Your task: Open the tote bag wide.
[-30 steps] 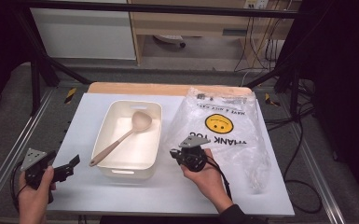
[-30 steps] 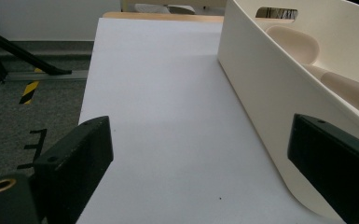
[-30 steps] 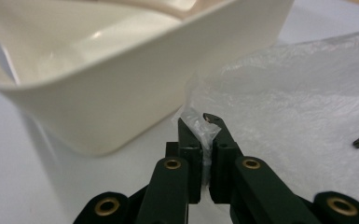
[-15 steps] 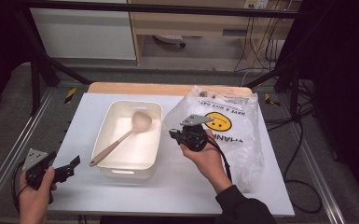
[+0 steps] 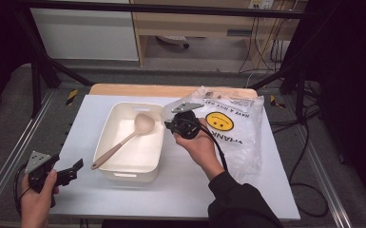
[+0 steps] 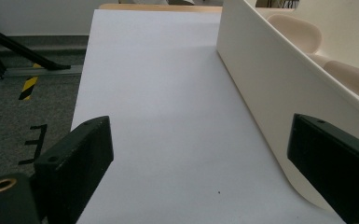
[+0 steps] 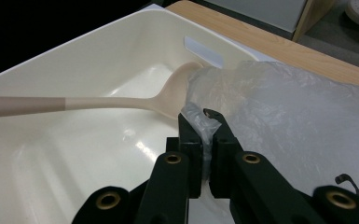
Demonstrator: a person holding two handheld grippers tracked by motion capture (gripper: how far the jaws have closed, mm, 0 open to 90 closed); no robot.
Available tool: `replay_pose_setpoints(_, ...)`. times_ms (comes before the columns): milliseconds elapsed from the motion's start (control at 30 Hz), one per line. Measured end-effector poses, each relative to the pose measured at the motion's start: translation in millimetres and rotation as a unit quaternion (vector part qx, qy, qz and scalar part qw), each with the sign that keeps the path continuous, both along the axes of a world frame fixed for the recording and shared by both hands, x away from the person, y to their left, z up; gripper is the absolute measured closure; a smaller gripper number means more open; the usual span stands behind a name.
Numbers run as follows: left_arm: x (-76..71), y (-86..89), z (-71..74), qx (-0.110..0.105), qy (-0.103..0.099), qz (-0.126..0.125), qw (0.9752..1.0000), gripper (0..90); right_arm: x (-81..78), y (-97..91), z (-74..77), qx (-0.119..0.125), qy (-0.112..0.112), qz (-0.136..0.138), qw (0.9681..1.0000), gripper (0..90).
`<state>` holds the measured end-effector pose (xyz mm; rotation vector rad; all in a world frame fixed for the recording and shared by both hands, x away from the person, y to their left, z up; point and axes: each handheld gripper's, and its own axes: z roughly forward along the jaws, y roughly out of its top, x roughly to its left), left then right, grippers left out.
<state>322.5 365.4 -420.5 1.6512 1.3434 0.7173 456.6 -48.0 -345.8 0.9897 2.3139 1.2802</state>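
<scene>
A clear plastic bag [image 5: 237,133] printed with a yellow smiley lies on the right half of the white table [image 5: 190,190]. My right gripper [image 5: 173,125] hovers at the right rim of the cream tub [image 5: 114,124]. Its jaws are shut on a bunched edge of the bag [image 7: 242,102], lifted beside the tub [image 7: 74,154]. A beige spoon [image 5: 123,141] lies slantwise in the tub, and its bowl [image 7: 175,93] sits just beyond my right gripper [image 7: 204,122]. My left gripper [image 5: 75,170] is held at the table's front left, open and empty. In the left gripper view, my left gripper [image 6: 200,158] has the tub wall [image 6: 261,79] to its right.
A wooden strip [image 5: 171,90] borders the table's far edge. Metal frame rails [image 5: 9,156] run along both sides, with cables [image 5: 304,142] on the floor at the right. Bare table surface [image 6: 158,93] stretches left of the tub.
My right gripper has travelled away from the person and leftward to the tub's rim, dragging the bag's edge with it. The left hand and its gripper stayed put.
</scene>
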Motion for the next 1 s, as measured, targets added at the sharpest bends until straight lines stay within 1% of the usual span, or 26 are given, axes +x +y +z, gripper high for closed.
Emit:
replay_pose_setpoints(67,0.2,-0.2,0.0,0.0,0.001,0.0,1.0,6.5,5.8,1.7,1.3,-0.001,0.001,-0.004,1.0,87.3)
replay_pose_setpoints(100,0.2,-0.3,0.2,0.0,0.001,-0.001,1.0,6.5,14.2,4.6,1.2,0.003,0.006,-0.01,0.9999,87.4)
replay_pose_setpoints(133,0.2,-0.4,0.4,0.001,-0.001,-0.003,1.0,6.5,14.2,4.6,1.2,0.003,0.006,-0.01,0.9999,87.4)
replay_pose_setpoints(167,-0.2,-0.4,0.6,0.0,-0.001,-0.003,1.0,6.6,20.7,10.6,1.3,-0.001,0.01,-0.007,0.9999,87.3)
replay_pose_setpoints(200,-0.4,-0.4,0.6,0.0,-0.001,-0.002,1.0,6.6,20.7,10.6,1.3,-0.001,0.01,-0.007,0.9999,87.3)
replay_pose_setpoints(233,-0.2,-0.6,0.3,-0.003,0.0,-0.002,1.0,6.5,22.3,14.3,1.5,-0.006,0.008,-0.007,0.9999,87.3)
replay_pose_setpoints(300,1.0,-0.3,-0.7,0.0,0.003,-0.004,1.0,6.5,24.1,22.6,1.0,-0.012,0.008,-0.002,0.9999,87.1)
replay_pose_setpoints(400,1.8,0.7,-1.4,0.001,0.007,-0.005,1.0,6.5,24.5,25.5,0.3,-0.014,0.01,0.001,0.9999,85.5)
replay_pose_setpoints(433,1.7,0.9,-1.5,-0.001,0.007,-0.004,1.0,6.5,24.6,26.7,0.1,-0.013,0.013,0.001,0.9998,83.2)
replay_pose_setpoints(467,1.6,1.3,-1.5,0.0,0.007,-0.003,1.0,6.5,23.7,27.6,0.5,-0.014,0.013,0.005,0.9998,71.6)
replay_pose_setpoints(500,1.5,1.4,-1.6,0.001,0.007,-0.002,1.0,6.5,22.4,28.0,1.3,-0.016,0.012,0.005,0.9998,62.9)
replay_pose_setpoints(533,2.0,0.9,-2.0,0.003,0.008,-0.002,1.0,6.5,20.7,28.1,2.5,-0.022,0.01,0.002,0.9997,55.5)
replay_pose_setpoints(567,2.3,0.4,-2.1,0.004,0.008,0.001,1.0,6.5,18.9,27.3,4.2,-0.029,0.004,0.0,0.9996,48.5)
replay_pose_setpoints(600,2.4,0.1,-1.9,0.004,0.008,0.0,1.0,6.6,17.1,25.5,6.3,-0.03,-0.004,-0.004,0.9995,41.5)
replay_pose_setpoints(667,2.0,-0.4,-1.6,0.003,0.008,0.001,1.0,6.5,13.5,20.8,10.8,-0.026,-0.001,-0.008,0.9996,30.0)
replay_pose_setpoints(700,1.6,-0.2,-1.3,0.006,0.007,-0.002,1.0,6.5,13.5,20.8,10.8,-0.026,-0.001,-0.008,0.9996,30.0)
replay_pose_setpoints(733,1.1,-0.4,-1.3,0.005,0.007,-0.002,1.0,6.6,9.1,15.4,14.3,-0.02,-0.003,-0.013,0.9997,22.0)
replay_pose_setpoints(767,0.9,0.1,-1.5,0.005,0.007,0.0,1.0,6.5,6.0,11.9,15.6,-0.017,-0.005,-0.014,0.9997,19.9)
replay_pose_setpoints(800,0.9,0.1,-1.5,0.005,0.007,0.0,1.0,6.5,3.4,8.3,16.7,-0.013,-0.007,-0.013,0.9998,18.4)
replay_pose_setpoints(867,1.3,1.2,-1.5,0.003,0.01,0.0,0.9999,6.5,-0.4,1.2,17.9,-0.012,-0.006,-0.012,0.9998,15.3)
replay_pose_setpoints(967,1.6,1.2,-2.0,0.002,0.012,-0.001,0.9999,6.5,-4.1,-10.2,19.0,-0.008,-0.008,-0.014,0.9998,13.2)
replay_pose_setpoints(1000,1.5,1.2,-2.0,0.003,0.011,-0.001,0.9999,6.5,-4.1,-10.2,19.0,-0.008,-0.008,-0.014,0.9998,13.2)
